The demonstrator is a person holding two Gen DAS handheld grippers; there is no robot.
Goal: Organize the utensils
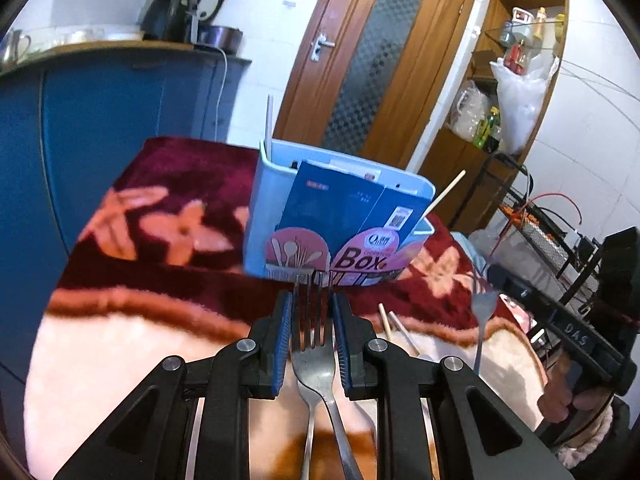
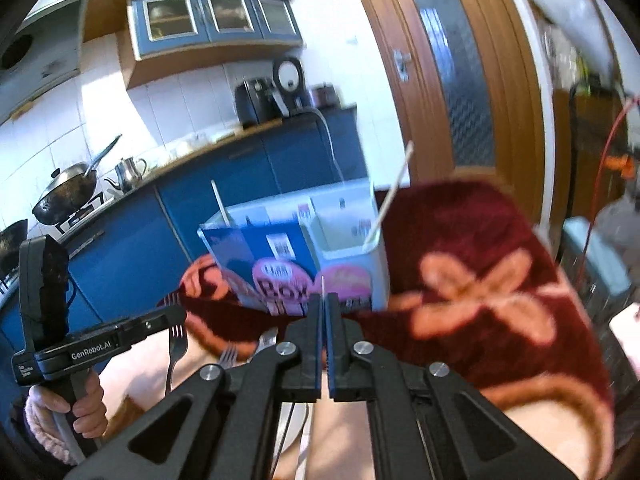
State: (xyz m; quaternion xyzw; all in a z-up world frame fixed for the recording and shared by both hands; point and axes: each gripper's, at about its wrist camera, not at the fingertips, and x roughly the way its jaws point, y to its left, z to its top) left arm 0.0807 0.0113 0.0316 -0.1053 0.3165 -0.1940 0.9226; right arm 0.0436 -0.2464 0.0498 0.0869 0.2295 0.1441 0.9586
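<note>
My left gripper (image 1: 312,304) is shut on a steel fork (image 1: 314,344), tines forward, held above the blanket just in front of the light-blue utensil box (image 1: 264,200). The box stands upright on the red flowered blanket (image 1: 168,216) with a blue card sleeve in its front and a chopstick (image 1: 446,194) leaning out of its right end. My right gripper (image 2: 323,300) is shut on a thin fork seen edge-on (image 2: 322,286), facing the box (image 2: 376,272). In the left wrist view that fork (image 1: 484,308) hangs at the right. The left gripper with its fork (image 2: 176,344) shows at the left in the right wrist view.
Two chopsticks (image 1: 394,326) lie on the blanket right of my left gripper. More forks (image 2: 230,356) lie on the blanket below the box. A blue kitchen counter (image 1: 100,120) stands behind, a wooden door (image 1: 372,60) and shelves (image 1: 516,80) to the right.
</note>
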